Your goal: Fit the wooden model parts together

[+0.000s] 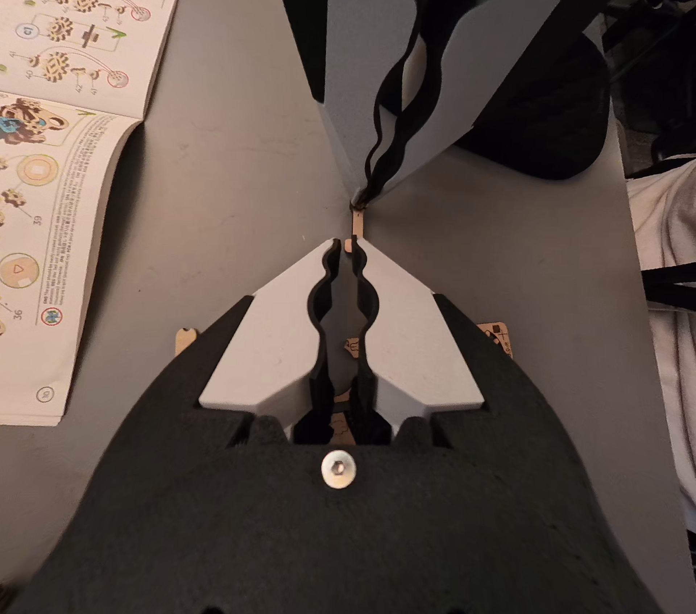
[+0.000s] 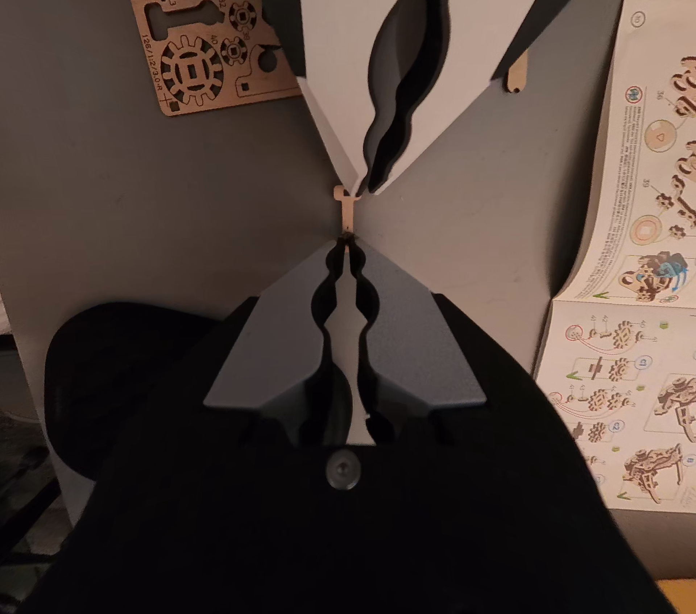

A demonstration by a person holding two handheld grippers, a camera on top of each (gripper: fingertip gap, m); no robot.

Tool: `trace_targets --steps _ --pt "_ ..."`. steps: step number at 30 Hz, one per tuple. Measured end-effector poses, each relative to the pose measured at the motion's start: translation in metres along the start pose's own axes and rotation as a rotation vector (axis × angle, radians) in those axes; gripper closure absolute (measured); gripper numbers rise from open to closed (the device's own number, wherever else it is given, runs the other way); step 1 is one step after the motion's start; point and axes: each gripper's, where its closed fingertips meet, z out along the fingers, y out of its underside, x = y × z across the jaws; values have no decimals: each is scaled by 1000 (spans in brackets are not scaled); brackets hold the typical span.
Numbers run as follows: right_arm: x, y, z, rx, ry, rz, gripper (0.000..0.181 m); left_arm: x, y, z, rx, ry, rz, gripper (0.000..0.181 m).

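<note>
A small T-shaped wooden pin hangs above the grey table, held between the two grippers, which face each other tip to tip. My left gripper is shut on the pin's head end. My right gripper is shut on the stem end of the pin, where a dark charred bit shows at the tips. The right gripper shows from the front in the left wrist view. The left gripper shows likewise in the right wrist view. I cannot tell whether a second small part sits on the pin.
A laser-cut wooden sheet lies under the left gripper. An open instruction booklet lies beside it; it also shows in the right wrist view. A loose wooden piece lies near the booklet. A black rounded seat stands by the table edge. The grippers are tip to tip, or close to it.
</note>
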Motion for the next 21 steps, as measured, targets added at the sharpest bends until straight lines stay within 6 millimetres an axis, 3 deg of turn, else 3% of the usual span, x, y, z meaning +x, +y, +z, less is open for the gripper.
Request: trace_targets --steps 1,13,21 --pt "0 0 0 0 1 7 180 0 -1 -1 4 -3 0 177" --pt "-1 0 0 -40 8 -7 180 -9 -4 -18 43 -22 -35 179" --pt "-1 -2 0 21 -11 11 181 -9 -3 -19 43 -16 -39 179"
